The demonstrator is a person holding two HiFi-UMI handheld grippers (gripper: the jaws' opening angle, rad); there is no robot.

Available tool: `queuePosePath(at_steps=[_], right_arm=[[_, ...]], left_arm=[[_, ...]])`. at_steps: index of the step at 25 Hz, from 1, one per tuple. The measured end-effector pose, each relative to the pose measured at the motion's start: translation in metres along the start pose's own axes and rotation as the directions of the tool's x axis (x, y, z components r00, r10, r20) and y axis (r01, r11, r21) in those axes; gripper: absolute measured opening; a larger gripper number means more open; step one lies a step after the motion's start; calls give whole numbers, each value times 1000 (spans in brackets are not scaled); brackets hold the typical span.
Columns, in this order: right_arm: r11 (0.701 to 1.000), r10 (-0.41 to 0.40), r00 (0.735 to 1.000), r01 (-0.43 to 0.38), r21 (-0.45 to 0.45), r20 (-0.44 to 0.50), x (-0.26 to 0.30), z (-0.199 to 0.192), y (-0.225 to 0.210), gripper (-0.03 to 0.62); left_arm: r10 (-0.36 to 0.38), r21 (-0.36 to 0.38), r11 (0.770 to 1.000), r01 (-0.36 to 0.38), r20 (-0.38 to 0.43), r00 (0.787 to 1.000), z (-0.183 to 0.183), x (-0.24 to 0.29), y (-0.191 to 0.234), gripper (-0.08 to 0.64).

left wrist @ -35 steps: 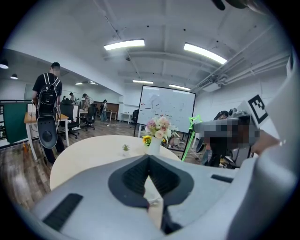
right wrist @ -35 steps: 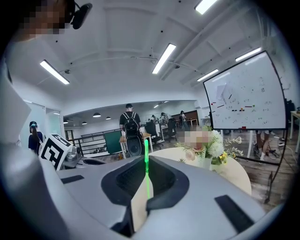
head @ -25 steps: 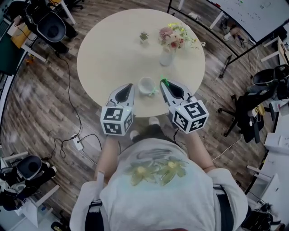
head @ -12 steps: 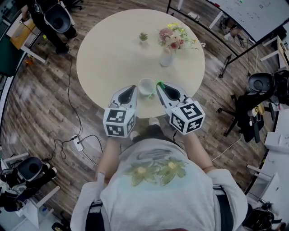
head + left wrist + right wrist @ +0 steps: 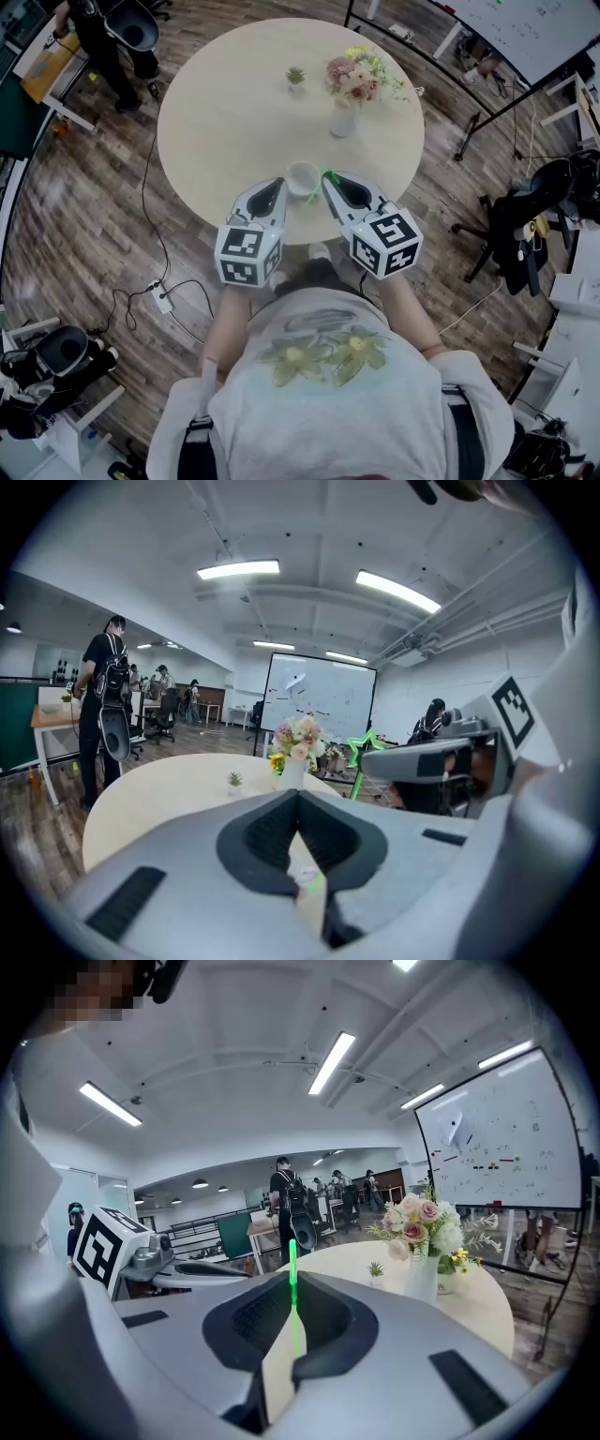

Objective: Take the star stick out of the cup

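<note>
Currently, head view: both grippers sit over the near edge of the round table point(image 5: 216, 122), marker cubes toward the person and tips pointing far.

Left gripper point(image 5: 278, 182): its own view shows the fingers point(image 5: 258, 836) brought together at the tip, with only a thin slit lower down. Nothing is gripped. Its tip lies just left of the cup point(image 5: 302, 177), apart from the rim as far as the head view shows.

Right gripper point(image 5: 329, 178): the fingers are closed almost fully on the star stick point(image 5: 292, 1265). The thin green shaft runs upright in the seam between them and pokes out above the tip. The tip lies just right of the cup.

Star stick position: in the left gripper view the green star point(image 5: 361, 751) stands at the front end of the right gripper point(image 5: 412, 759), raised above the table. In the head view it shows as a green fleck point(image 5: 326, 172) beside the cup's right rim. Cannot tell whether the shaft's lower end is clear of the cup.

Cup: white, upright, near the table's near edge, between the two tips.

Farther on the table: a pale vase point(image 5: 344, 119) of pink and white flowers, right of centre, and a small potted plant point(image 5: 295, 76) to its left, well apart from the cup.

Beyond the table: a whiteboard point(image 5: 497, 1147) at far right and a person with a backpack point(image 5: 103, 705) at far left.
</note>
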State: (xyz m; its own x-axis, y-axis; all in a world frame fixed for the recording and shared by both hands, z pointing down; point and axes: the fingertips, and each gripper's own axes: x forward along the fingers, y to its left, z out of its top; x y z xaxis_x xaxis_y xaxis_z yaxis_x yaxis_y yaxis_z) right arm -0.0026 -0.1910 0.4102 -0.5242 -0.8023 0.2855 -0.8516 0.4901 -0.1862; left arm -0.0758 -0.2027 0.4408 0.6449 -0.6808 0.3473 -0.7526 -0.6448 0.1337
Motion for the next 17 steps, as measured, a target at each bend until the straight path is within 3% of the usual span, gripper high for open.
queuePosePath(at_steps=[17], right_arm=[[1000,5,1000,-5,-9,5,-7,1,-8,32]], left_arm=[[0,-2,1000,0,12,1000,2,2,-11,3]])
